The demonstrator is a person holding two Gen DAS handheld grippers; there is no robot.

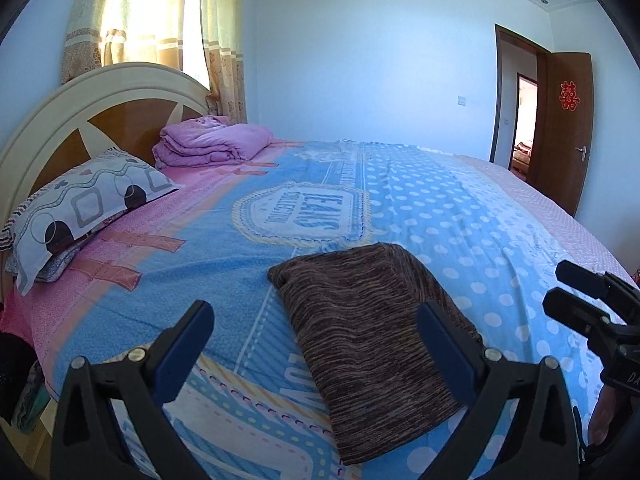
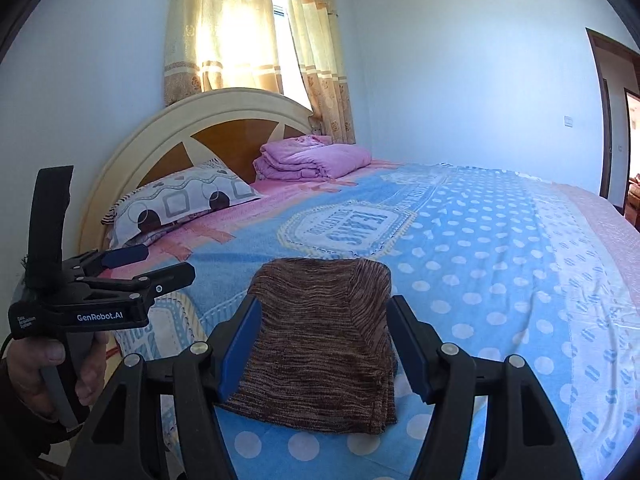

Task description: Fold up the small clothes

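Note:
A brown striped knit garment (image 1: pixel 368 340) lies folded into a compact rectangle on the blue dotted bedsheet (image 1: pixel 500 240). My left gripper (image 1: pixel 314 320) hovers above it, open, with nothing between its fingers. The right gripper (image 1: pixel 570 292) shows at the right edge of the left wrist view. In the right wrist view the folded garment (image 2: pixel 324 340) lies flat on the sheet (image 2: pixel 500 280), seen between the spread blue pads. My right gripper (image 2: pixel 324 308) is open above it and does not press on it. The left gripper (image 2: pixel 160 264), held by a hand (image 2: pixel 48 368), is at the left.
A patterned pillow (image 1: pixel 88 208) and a folded purple quilt (image 1: pixel 212 144) lie by the wooden headboard (image 1: pixel 120 120). Curtains (image 1: pixel 160 20) hang behind it. An open brown door (image 1: pixel 564 128) stands at the far right. The bed's right edge (image 1: pixel 592 232) drops off.

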